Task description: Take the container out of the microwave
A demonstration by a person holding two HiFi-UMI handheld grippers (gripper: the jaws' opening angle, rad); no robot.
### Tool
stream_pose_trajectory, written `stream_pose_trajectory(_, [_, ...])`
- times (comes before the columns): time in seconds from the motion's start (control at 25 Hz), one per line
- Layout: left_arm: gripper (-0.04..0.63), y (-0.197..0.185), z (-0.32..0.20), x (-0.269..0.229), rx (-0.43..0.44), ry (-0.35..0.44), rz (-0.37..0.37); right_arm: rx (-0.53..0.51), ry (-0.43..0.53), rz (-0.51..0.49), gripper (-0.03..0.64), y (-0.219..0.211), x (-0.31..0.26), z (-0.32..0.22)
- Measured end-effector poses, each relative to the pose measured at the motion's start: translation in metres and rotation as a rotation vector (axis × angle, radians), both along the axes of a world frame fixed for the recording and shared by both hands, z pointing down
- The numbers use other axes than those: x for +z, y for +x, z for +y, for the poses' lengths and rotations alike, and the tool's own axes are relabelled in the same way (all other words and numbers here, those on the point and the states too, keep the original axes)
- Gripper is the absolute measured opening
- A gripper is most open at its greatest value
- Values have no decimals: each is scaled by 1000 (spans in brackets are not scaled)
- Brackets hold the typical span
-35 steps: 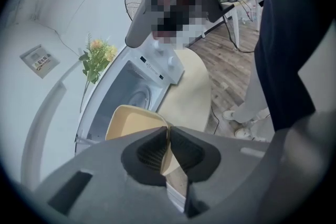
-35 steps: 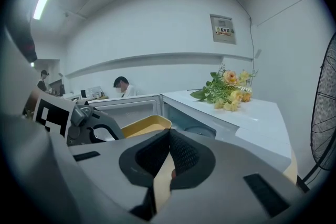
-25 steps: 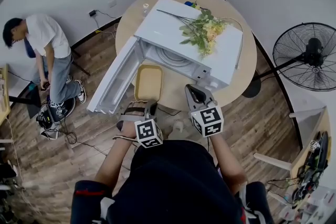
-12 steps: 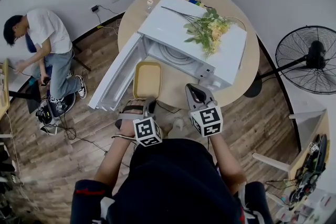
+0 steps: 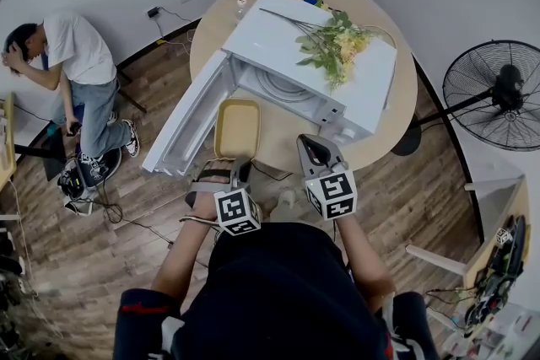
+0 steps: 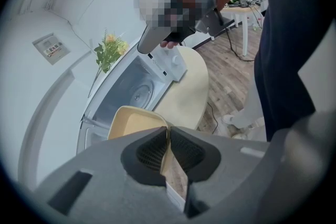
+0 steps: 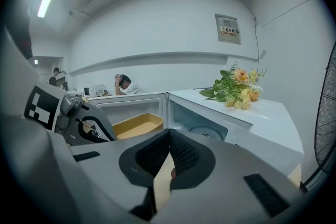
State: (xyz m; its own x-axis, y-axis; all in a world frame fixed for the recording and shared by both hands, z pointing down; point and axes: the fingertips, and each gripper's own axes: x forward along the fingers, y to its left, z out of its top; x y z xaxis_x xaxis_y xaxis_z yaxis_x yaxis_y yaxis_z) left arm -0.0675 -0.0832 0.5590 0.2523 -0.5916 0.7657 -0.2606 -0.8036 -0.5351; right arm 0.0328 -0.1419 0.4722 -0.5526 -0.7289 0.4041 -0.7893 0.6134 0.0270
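A white microwave (image 5: 295,46) stands on the round wooden table (image 5: 384,131) with its door (image 5: 181,135) swung open to the left. The shallow tan container (image 5: 238,126) sits on the table in front of the open cavity. My left gripper (image 5: 239,167) is shut on the container's near rim; in the left gripper view the rim corner (image 6: 157,119) meets the closed jaws. My right gripper (image 5: 309,146) hovers to the container's right, shut and holding nothing. In the right gripper view the container (image 7: 139,125) lies ahead on the left and the cavity (image 7: 202,128) ahead on the right.
A bunch of flowers (image 5: 333,46) lies on top of the microwave. A standing fan (image 5: 498,93) is at the right. A person (image 5: 76,63) sits by the wall at far left, with cables on the wooden floor there.
Both grippers and the container have kept their places. The person at the left has raised a hand to the head.
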Motion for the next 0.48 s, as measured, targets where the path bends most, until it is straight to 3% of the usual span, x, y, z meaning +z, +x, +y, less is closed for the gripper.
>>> stream_pose_trajectory(0.48, [34, 10, 3, -3, 9, 5, 8, 6, 3, 3, -1, 6, 0, 4])
